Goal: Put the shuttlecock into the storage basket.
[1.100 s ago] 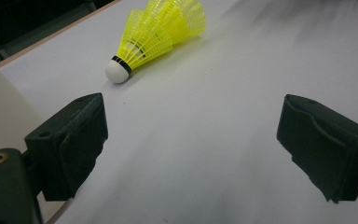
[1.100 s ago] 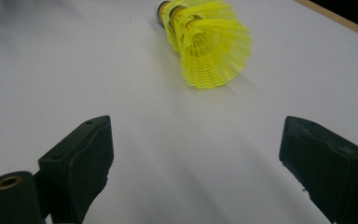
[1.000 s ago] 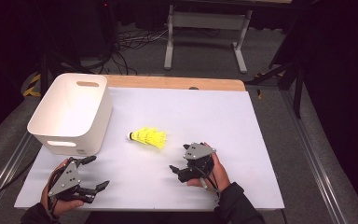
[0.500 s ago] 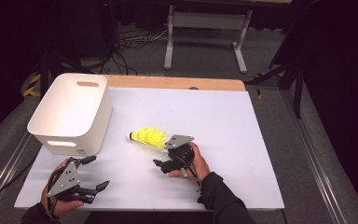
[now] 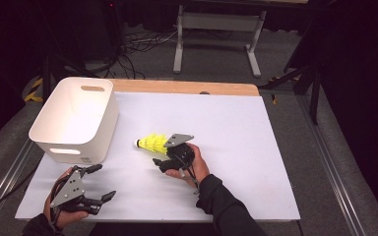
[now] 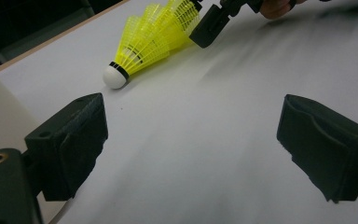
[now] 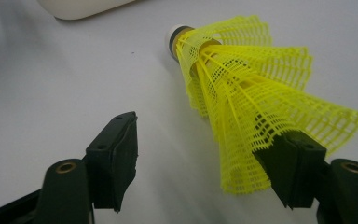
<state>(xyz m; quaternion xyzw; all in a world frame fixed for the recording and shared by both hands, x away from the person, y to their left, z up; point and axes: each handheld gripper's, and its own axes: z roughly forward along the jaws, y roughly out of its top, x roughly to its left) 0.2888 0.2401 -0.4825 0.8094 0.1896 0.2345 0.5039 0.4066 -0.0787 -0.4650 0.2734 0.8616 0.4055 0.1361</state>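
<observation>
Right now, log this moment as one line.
right claw: closing around shuttlecock skirt, not yet clamped | left claw: open, idle | bin: beside shuttlecock

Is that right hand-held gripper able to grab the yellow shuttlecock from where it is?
Probably yes: the right hand-held gripper has been closing around the shuttlecock skirt, one jaw at the mesh, nothing between them.

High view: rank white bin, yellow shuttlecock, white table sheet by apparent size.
1. White table sheet, largest by far.
2. White bin.
3. Yellow shuttlecock, smallest, partly covered by the right hand-held gripper.
</observation>
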